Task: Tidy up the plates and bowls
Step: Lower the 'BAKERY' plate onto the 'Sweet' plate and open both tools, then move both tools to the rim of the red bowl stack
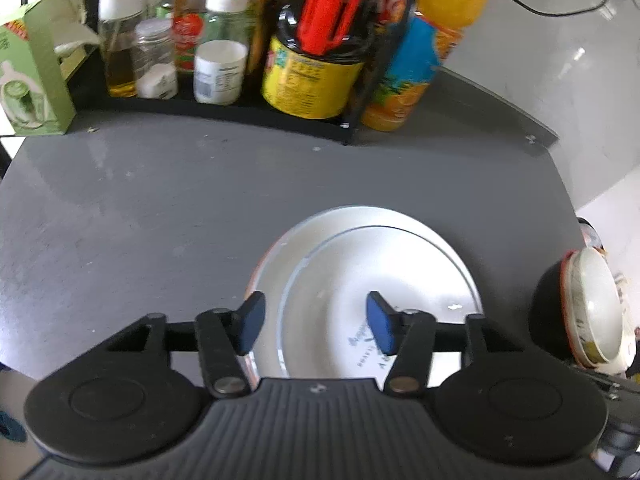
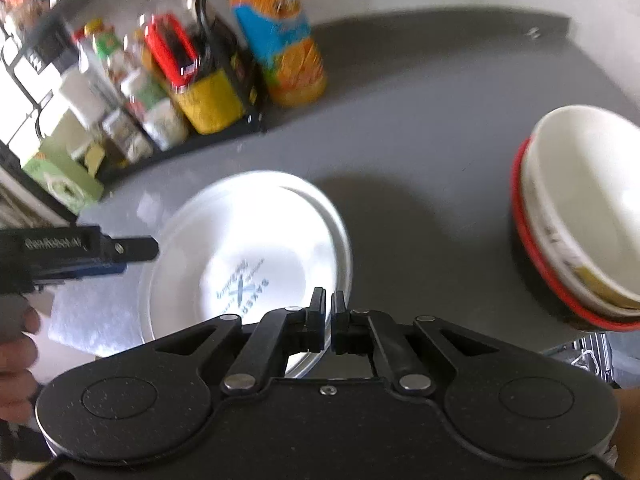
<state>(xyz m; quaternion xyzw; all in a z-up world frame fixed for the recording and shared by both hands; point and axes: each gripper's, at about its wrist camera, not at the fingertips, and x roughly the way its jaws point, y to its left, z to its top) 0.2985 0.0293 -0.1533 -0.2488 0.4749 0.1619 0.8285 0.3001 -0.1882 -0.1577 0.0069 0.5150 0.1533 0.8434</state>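
Grey tabletop (image 1: 140,200) fills the left wrist view. Stacked white plates (image 1: 360,264), a smaller one lying on a larger one, rest on it just beyond the left gripper (image 1: 316,322). Its blue-padded fingers (image 1: 252,320) are spread wide above the near part of the stack, gripping nothing; whether they touch the plate cannot be told. Behind the plates, at the table's far edge, a black rack (image 1: 224,108) holds jars and bottles, among them a yellow-labelled jar (image 1: 308,80) with a red handle standing in it. An orange juice bottle (image 1: 424,44) stands just beside the rack's right end and a green carton (image 1: 36,76) at its left end. To the right of the plates, nested bowls (image 1: 588,308) appear only at the frame edge.

Right wrist view: the same plates (image 2: 248,240) lie ahead and to the left of the right gripper (image 2: 327,316), whose fingers are pressed almost together at the stack's near right rim; whether the rim is pinched between them cannot be told. Printed lettering on the top plate reads more clearly here. The bowls (image 2: 580,216) show fully: a white bowl nested in a red-rimmed one, well apart from the plates, to their right. The left gripper (image 2: 132,250) reaches in level from the left over the plates' left rim, a person's hand (image 2: 16,344) behind it. The rack (image 2: 168,92) and juice bottle (image 2: 280,40) are blurred.
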